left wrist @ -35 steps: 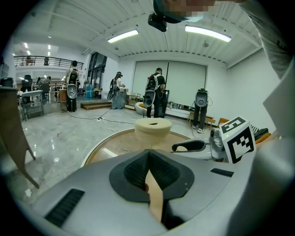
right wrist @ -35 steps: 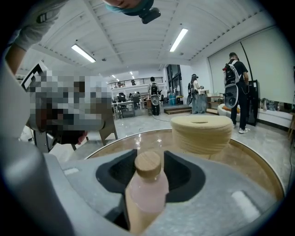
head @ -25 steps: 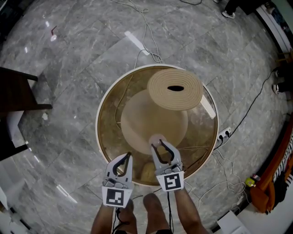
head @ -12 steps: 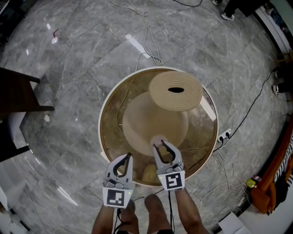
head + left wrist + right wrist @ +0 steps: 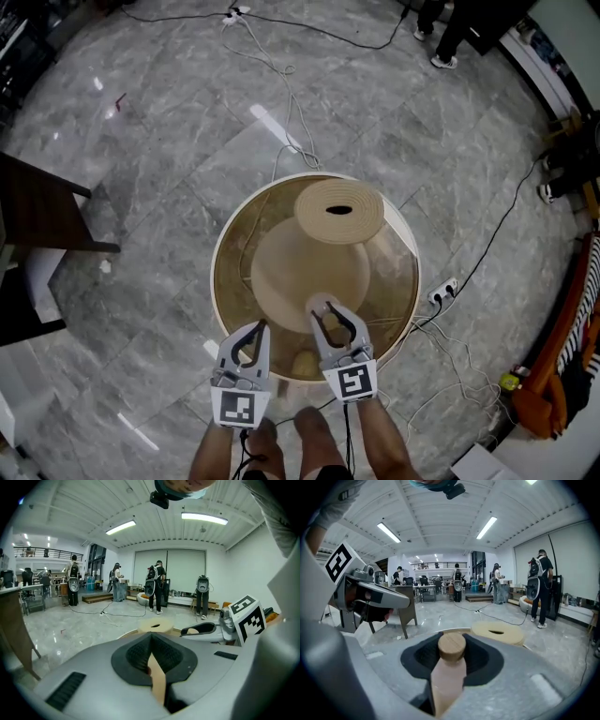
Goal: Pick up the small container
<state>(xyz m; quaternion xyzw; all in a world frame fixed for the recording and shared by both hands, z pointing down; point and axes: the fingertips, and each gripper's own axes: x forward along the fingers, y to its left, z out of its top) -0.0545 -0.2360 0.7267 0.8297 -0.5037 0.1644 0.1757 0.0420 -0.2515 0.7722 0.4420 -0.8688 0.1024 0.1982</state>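
Clamping the small container point(image 5: 449, 674) round its smooth body over the near side of the glass worktop point(image 5: 228, 248), the right tool point(image 5: 326, 311) could let it slip and drop if tilted or loosened, while the left tool point(image 5: 255, 330) hangs closed and empty.

Wood-grain lid point(image 5: 451, 647), smooth matt container point(image 5: 447, 686), glossy stone floor point(image 5: 141, 131)

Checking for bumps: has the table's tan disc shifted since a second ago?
No. The tan disc still lies at the far rim of the table; the camera moved.
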